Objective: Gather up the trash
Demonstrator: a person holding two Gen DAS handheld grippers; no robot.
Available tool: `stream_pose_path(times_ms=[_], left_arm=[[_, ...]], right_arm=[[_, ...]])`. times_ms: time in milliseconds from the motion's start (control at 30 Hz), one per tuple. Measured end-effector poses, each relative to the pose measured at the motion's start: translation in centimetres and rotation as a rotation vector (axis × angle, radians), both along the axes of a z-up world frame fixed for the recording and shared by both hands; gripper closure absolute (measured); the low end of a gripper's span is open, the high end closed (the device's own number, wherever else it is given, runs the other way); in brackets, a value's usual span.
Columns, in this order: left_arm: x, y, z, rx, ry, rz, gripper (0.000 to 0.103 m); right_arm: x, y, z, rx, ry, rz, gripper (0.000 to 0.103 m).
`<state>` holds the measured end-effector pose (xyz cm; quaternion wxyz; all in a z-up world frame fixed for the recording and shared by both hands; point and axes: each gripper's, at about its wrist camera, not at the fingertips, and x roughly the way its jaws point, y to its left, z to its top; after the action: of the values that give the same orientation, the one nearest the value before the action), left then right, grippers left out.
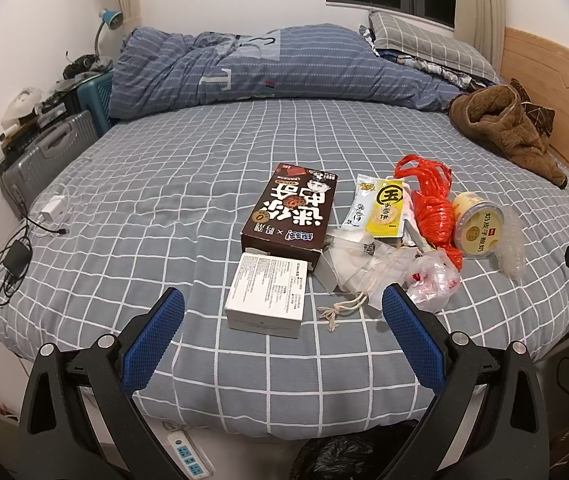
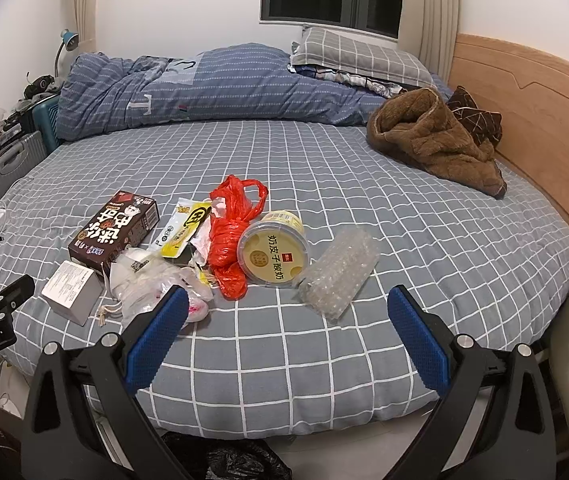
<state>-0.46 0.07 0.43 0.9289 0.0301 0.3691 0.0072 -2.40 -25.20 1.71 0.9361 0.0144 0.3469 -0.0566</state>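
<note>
Trash lies in a pile on the grey checked bed [image 1: 164, 184]: a brown snack box [image 1: 290, 212], a white box [image 1: 266, 294], a yellow snack packet [image 1: 386, 208], a red plastic bag [image 1: 434, 208], a yellow yogurt tub [image 1: 478, 224], a clear plastic bag [image 1: 434, 280] and bubble wrap [image 2: 340, 272]. My left gripper [image 1: 283, 306] is open and empty, just short of the white box. My right gripper [image 2: 288, 306] is open and empty, in front of the yogurt tub [image 2: 274, 252] and the red bag [image 2: 230, 240].
A folded blue duvet [image 1: 264, 68] and a pillow [image 1: 424, 44] lie at the far side. A brown fleece garment [image 2: 436, 136] lies by the wooden headboard [image 2: 524, 112]. Chargers and cables [image 1: 24, 240] sit at the bed's left edge. A black bag [image 2: 240, 460] is on the floor below.
</note>
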Motion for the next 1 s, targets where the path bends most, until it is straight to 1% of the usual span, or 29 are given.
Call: stream_pose_path(times_ms=[167,333,433,567,700,800,1000], left_arm=[[0.5,0.4,-0.3,0.006,0.006,0.007,0.006],[1.9,1.5,-1.7,0.015,0.038,0.02,0.006],[3.0,2.2,-2.7,0.011,0.067,0.024,0.006],[4.3,2.6,-4.2,0.028,0.101,0.024,0.006],[5.7,3.1,-5.6,0.02,0.136,0.024,0.006],[6.9,3.5,-6.7,0.03,0.162,0.023,0.006],[8.5,4.6,-8.2,-0.008,0.2,0.021,0.006]], right_arm=[[0.8,0.4,0.2,-0.003,0.003,0.011,0.007],[2.8,1.3,-0.5,-0.028,0.017,0.027,0.007],[4.4,1.3,-1.3,-0.019,0.038,0.025,0.007],[6.4,1.2,-3.1,-0.015,0.076,0.009,0.007],[8.1,1.1,-4.4,-0.027,0.099,0.005,0.007],[9.5,0.8,-5.2,-0.037,0.11,0.001,0.007],[12.0,-0.1,-7.1,-0.019,0.151,-0.016,0.007]])
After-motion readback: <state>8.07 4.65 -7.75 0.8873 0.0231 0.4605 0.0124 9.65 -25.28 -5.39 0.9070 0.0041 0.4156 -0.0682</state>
